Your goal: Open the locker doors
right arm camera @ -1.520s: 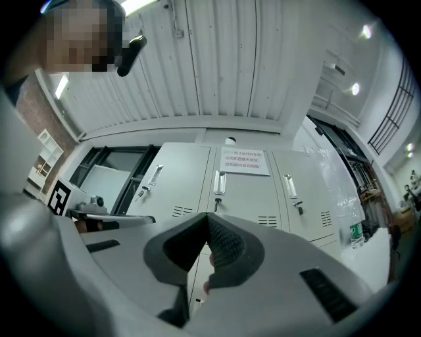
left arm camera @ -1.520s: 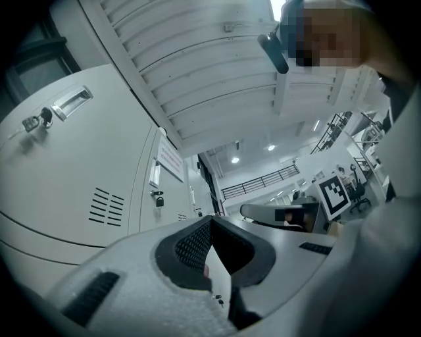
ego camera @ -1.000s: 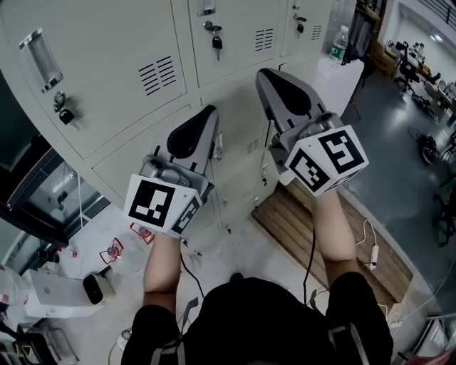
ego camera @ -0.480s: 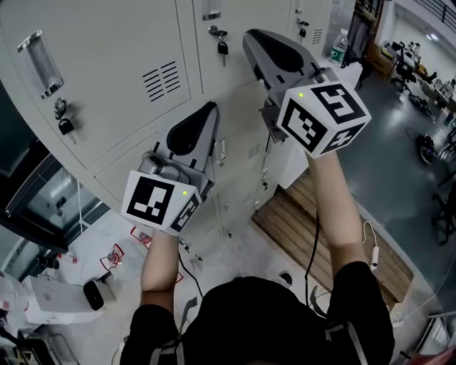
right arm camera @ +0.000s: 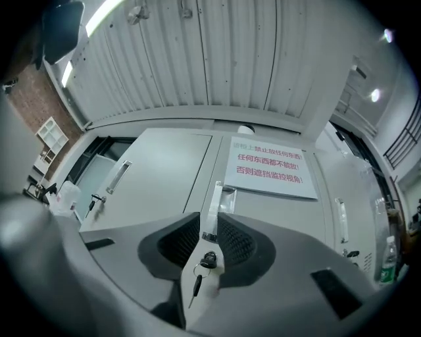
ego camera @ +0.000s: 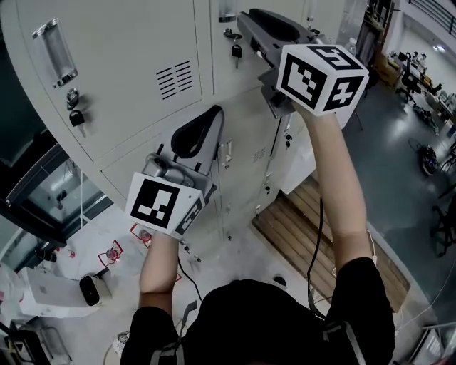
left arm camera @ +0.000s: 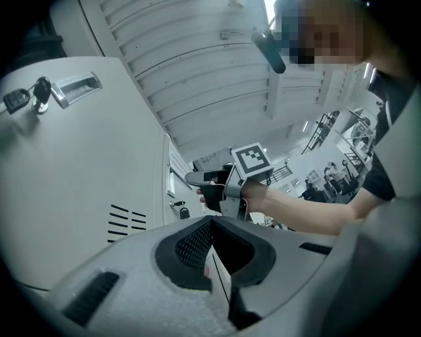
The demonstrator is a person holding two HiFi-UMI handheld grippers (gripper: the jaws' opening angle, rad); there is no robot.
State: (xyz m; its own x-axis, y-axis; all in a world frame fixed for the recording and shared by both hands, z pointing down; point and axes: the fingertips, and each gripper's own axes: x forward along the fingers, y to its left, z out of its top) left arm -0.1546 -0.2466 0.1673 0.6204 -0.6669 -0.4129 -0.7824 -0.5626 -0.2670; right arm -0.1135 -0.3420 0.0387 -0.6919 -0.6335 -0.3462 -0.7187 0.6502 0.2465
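Grey metal lockers [ego camera: 135,43] stand in front of me, their doors closed. My right gripper [ego camera: 246,18] is raised to an upper door. In the right gripper view, the door's slim metal handle [right arm camera: 214,201] stands between the right gripper's [right arm camera: 210,227] opening jaws, with a narrow gap on each side. A lock with a hanging key [right arm camera: 197,283] sits just below the handle. My left gripper [ego camera: 212,112] is lower, pointing at a lower door near its small handle [ego camera: 228,152]. In the left gripper view, the left gripper's [left arm camera: 210,222] pads meet at the tip with nothing between them.
A paper sign with red print [right arm camera: 270,168] is stuck on the door right of the handle. The left locker door has a handle [ego camera: 53,50] and a keyed lock [ego camera: 75,114]. A wooden pallet [ego camera: 320,235] and a white box [ego camera: 50,292] lie on the floor.
My right gripper has risen from the lower door up to the upper door's handle, and its jaws have parted. The left gripper has hardly moved.
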